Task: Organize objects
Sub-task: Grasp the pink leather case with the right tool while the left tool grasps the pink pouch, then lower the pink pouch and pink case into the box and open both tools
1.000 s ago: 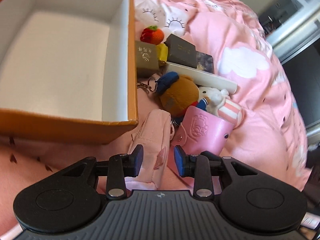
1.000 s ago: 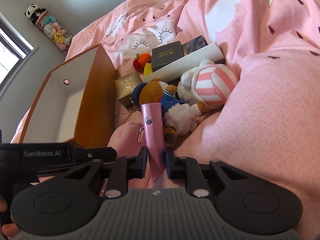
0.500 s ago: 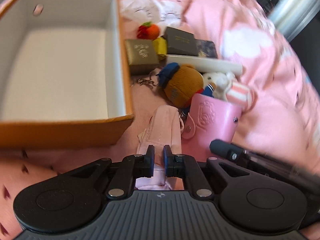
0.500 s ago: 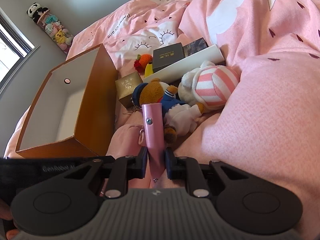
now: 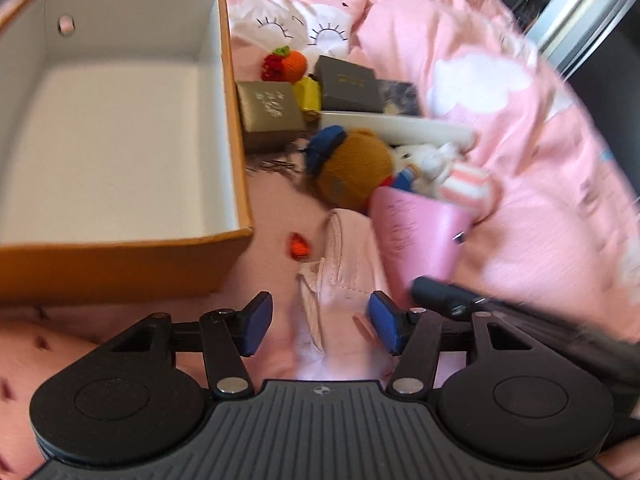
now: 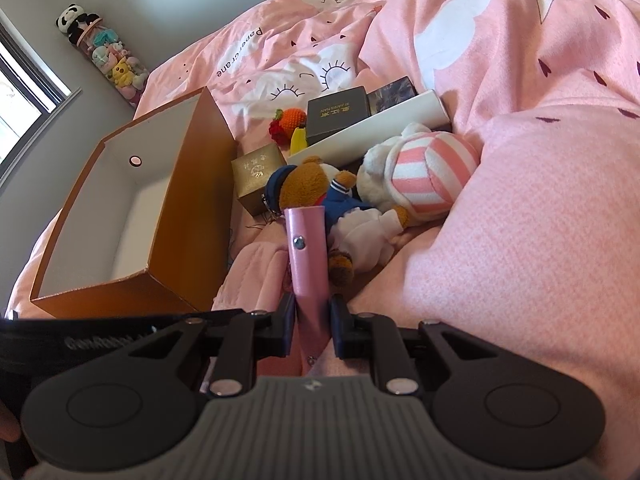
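Right gripper [image 6: 311,322]: clenched on the lower end of the pink leather case [image 6: 307,256], case standing upright between the pads.
Left gripper [image 5: 318,329]: released, jaws wide, straddling the pale pink pouch [image 5: 344,276] without touching it.
Orange box [image 5: 236,160]: on the bedspread [image 6: 520,240], left of the pile, nothing inside.
Pile: bear plush [image 5: 352,168], striped plush [image 6: 424,176], gold box [image 5: 270,114], dark box [image 6: 338,114], white tube [image 6: 372,130], knitted fruit [image 5: 285,65], all near the box's right wall.
Risk, case: narrow low pinch, likely to pivot or slip in transit.
Risk, pouch: soft fabric, likely to bunch or sag from a shallow grip.
Risk, grippers: close together, likely to collide.
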A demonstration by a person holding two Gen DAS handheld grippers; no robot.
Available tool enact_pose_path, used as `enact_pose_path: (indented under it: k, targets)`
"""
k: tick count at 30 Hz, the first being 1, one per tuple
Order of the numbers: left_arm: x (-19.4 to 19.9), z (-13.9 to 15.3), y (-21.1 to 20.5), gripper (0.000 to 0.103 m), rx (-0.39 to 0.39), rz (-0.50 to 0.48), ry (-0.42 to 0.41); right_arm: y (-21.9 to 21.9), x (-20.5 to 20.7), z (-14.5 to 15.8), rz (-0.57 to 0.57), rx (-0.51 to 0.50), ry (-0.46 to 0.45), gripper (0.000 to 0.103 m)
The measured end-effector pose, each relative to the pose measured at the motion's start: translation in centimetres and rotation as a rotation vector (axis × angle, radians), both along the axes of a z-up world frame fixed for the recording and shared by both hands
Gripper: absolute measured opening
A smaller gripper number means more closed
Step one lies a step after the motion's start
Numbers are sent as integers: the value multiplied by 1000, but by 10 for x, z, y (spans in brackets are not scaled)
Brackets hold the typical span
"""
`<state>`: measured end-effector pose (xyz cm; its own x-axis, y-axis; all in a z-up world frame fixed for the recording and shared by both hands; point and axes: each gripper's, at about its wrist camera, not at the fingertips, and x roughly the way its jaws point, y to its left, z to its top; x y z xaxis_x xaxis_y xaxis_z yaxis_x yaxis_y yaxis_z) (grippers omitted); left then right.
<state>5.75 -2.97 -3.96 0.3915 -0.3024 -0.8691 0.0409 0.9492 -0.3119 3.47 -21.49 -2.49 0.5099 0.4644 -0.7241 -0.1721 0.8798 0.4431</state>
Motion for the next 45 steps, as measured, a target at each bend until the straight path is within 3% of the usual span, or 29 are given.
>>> enact_pose_path:
  k: [2, 7, 12, 14, 16, 18, 21, 24, 34, 41, 45]
  targets:
    - [2, -2, 4, 66, -59, 13, 15, -1, -1, 0, 0, 7, 2, 18]
    - [8, -3, 3, 70, -113, 0, 25, -6, 1, -1, -2, 43, 18, 19]
    - [18, -5, 3, 70, -55, 4, 43, -3, 1, -1, 19, 27, 4, 21]
    - [22, -8, 3, 68, -34, 1, 54, -1, 3, -2, 28, 24, 4, 21]
    - [23, -12, 2, 55, -15, -12, 70, 1, 4, -3, 39, 13, -1, 22]
    - [20, -14, 1, 47, -1, -27, 72, 5, 5, -3, 46, -4, -9, 20]
    - [13, -8, 3, 36, 7, -39, 37, 7, 2, 0, 51, -22, -26, 20]
    - [5, 1, 9, 32, -4, -39, 1, 10, -3, 10, 55, -39, -49, 19]
    - [-21, 64, 32, 29, -77, -37, -188, 19, -13, 69, 65, -78, -186, 18]
    - [-23, 110, 62, 28, -146, 24, -327, 32, 0, 104, 91, -17, -235, 18]
    - [-15, 127, 86, 28, -123, 101, -387, 53, 13, 120, 125, 41, -250, 18]
